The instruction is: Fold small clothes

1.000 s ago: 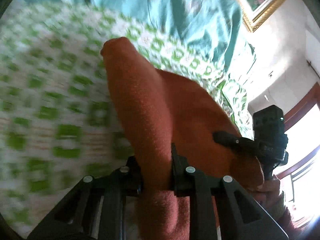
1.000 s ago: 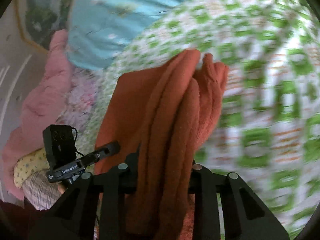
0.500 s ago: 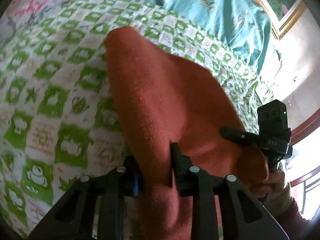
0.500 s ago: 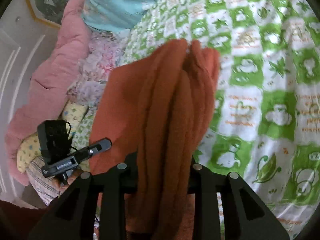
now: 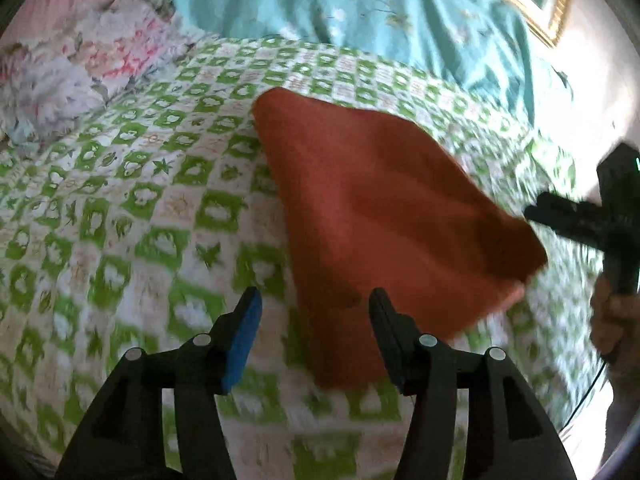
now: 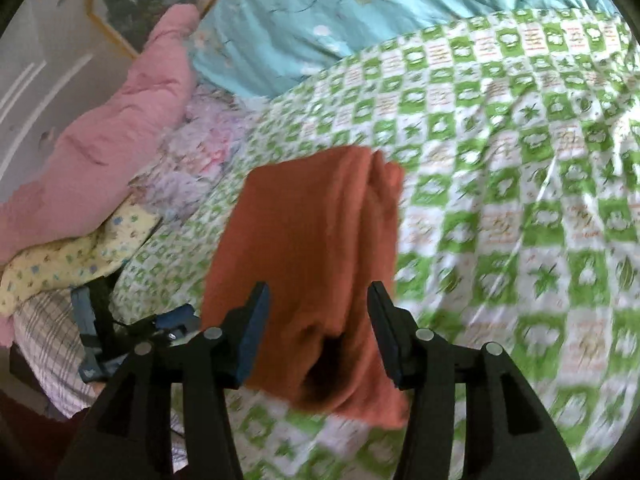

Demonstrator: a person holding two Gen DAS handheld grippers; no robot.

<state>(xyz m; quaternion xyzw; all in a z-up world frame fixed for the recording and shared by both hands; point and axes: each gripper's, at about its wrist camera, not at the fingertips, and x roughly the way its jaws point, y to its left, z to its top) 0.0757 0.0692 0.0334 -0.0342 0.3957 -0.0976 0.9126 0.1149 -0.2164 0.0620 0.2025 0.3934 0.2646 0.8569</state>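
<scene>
An orange-red cloth [image 5: 380,220] lies folded on the green-and-white checked bedspread [image 5: 120,208]. My left gripper [image 5: 314,312] hovers at the cloth's near edge, its jaws opening. That edge lies between the blue-padded fingers [image 5: 246,320], and neither pad presses it. In the right wrist view the same cloth [image 6: 312,240] shows as a thick fold with stacked layers at its far end. My right gripper [image 6: 318,308] is opening too, with the cloth's near end loose between its jaws. The right gripper [image 5: 580,220] and the hand [image 5: 612,320] holding it appear at the right edge of the left wrist view.
A teal duvet [image 6: 340,12] lies bunched along the head of the bed. A pink quilt [image 6: 100,152], a floral pillow [image 5: 60,80], a yellow patterned cloth [image 6: 60,260] and a plaid cloth [image 6: 44,340] are piled on the left. A gold-framed picture [image 5: 532,4] hangs behind.
Both grippers were shut on the orange-red cloth. Both have let go and drawn back, jaws wider apart. The cloth has settled flat on the bedspread.
</scene>
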